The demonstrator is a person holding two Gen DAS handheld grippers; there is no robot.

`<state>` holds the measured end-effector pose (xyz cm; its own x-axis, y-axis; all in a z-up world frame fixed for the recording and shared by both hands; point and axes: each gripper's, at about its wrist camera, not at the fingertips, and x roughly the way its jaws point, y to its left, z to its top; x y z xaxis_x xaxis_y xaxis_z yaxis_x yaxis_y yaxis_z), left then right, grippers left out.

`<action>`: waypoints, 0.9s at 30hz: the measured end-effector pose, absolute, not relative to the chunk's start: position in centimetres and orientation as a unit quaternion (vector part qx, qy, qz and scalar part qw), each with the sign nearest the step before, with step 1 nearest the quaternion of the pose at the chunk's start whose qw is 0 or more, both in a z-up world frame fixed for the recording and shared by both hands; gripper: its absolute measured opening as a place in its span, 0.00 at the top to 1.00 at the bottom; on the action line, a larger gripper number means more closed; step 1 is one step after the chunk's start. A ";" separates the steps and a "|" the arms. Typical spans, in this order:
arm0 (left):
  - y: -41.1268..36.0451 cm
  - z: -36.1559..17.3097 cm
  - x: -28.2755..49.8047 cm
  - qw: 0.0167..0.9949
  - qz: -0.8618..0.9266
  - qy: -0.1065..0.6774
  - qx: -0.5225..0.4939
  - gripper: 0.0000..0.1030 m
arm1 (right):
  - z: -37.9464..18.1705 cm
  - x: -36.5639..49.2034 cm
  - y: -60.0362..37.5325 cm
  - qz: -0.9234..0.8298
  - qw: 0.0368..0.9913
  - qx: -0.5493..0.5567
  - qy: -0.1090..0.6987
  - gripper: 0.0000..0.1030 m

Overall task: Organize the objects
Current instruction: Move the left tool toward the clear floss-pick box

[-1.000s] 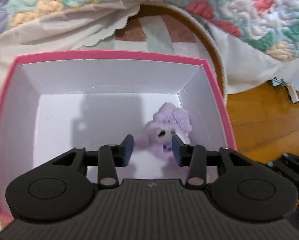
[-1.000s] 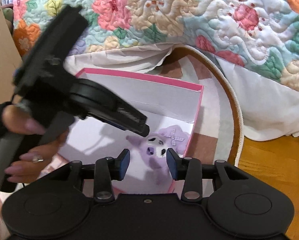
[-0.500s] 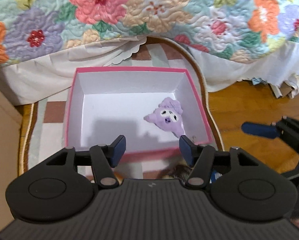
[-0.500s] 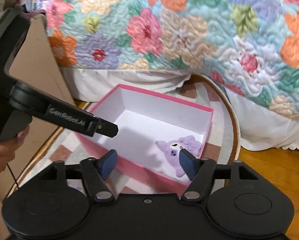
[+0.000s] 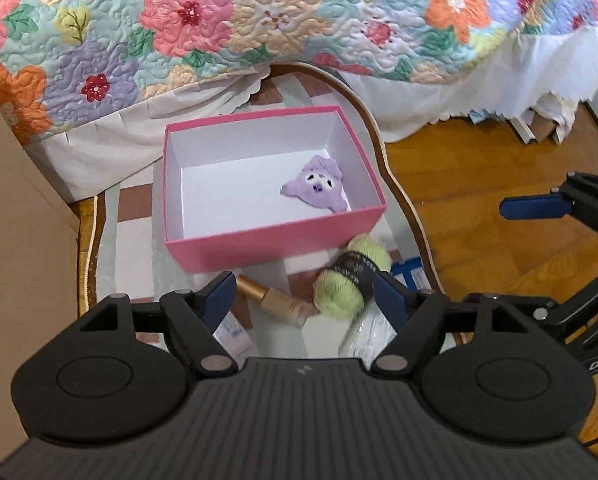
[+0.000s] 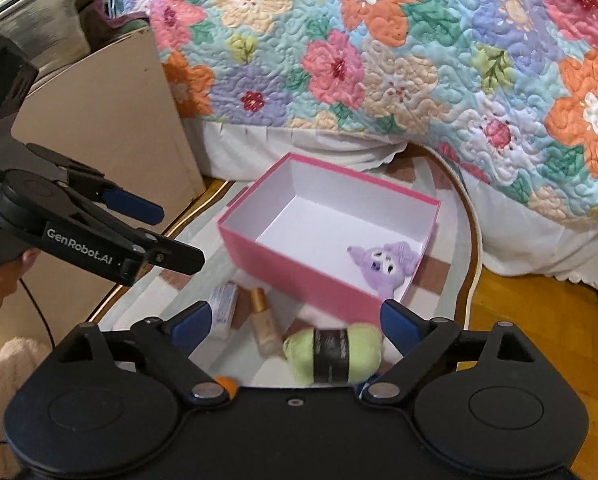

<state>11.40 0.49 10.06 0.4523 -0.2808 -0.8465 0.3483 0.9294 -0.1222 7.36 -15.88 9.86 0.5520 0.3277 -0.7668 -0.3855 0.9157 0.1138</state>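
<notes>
Purple plush toy [image 5: 318, 189] in pink box [image 5: 275, 240], both hand-held grippers opening, empty.

The left tool [image 5: 303, 300] is matte black plastic: a ribbed housing in front of the camera, two round discs with shallow circular recesses, and angled linkage arms fixed with silver screws. Its fingers [image 5: 219, 295] carry dark blue pads. The right tool [image 6: 295, 322] is built alike, with a smooth housing, a small centre screw and an orange spot near one pivot. Seen from the right wrist, the left tool bears white "GenRobot.AI" lettering, and a thin black cable [image 6: 39, 312] hangs beneath it.
</notes>
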 end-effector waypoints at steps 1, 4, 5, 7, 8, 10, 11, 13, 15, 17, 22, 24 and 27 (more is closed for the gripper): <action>0.5 10.0 10.9 0.851 -0.186 0.490 0.036 0.24 | 9.9 6.8 -15.7 0.206 0.879 -0.038 0.429 0.09; 0.7 9.4 9.7 0.847 -0.188 0.496 0.031 0.23 | 9.8 5.2 -15.5 0.220 0.876 -0.050 0.427 0.09; 0.8 9.0 9.3 0.846 -0.185 0.499 0.029 0.22 | 9.6 4.7 -15.4 0.225 0.874 -0.054 0.428 0.09; 0.7 8.2 8.6 0.848 -0.171 0.501 0.033 0.20 | 9.0 3.9 -15.1 0.239 0.867 -0.065 0.432 0.08; 0.7 7.8 8.3 0.849 -0.164 0.500 0.037 0.19 | 8.7 3.6 -15.0 0.244 0.863 -0.072 0.437 0.08; 0.5 6.9 7.9 0.847 -0.165 0.504 0.043 0.17 | 7.9 2.9 -14.6 0.245 0.857 -0.090 0.443 0.08; 0.5 6.6 7.7 0.845 -0.164 0.507 0.043 0.16 | 7.6 2.6 -14.5 0.248 0.855 -0.097 0.445 0.08; 0.6 5.9 7.5 0.846 -0.161 0.508 0.039 0.14 | 7.0 1.9 -14.3 0.260 0.849 -0.110 0.447 0.08; 0.5 5.2 7.1 0.846 -0.161 0.508 0.032 0.11 | 6.3 1.5 -14.1 0.266 0.845 -0.115 0.449 0.08; 0.3 4.4 6.8 0.846 -0.161 0.507 0.026 0.09 | 5.4 1.2 -14.1 0.273 0.843 -0.115 0.449 0.08; -0.3 1.7 6.0 0.841 -0.167 0.514 0.016 0.08 | 2.7 0.5 -14.1 0.280 0.848 -0.117 0.435 0.08; -0.5 0.4 5.6 0.839 -0.164 0.519 0.007 0.07 | 1.5 0.2 -14.2 0.279 0.852 -0.118 0.426 0.08; -0.9 -1.5 4.9 0.837 -0.163 0.522 -0.004 0.07 | -0.4 -0.4 -14.4 0.277 0.858 -0.126 0.413 0.08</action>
<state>4.88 -0.93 -1.46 0.4011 -0.2772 -0.8731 0.2695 0.9467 -0.1768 -0.37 -14.44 -0.38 0.5055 0.3721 -0.7785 -0.5802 0.8144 0.0126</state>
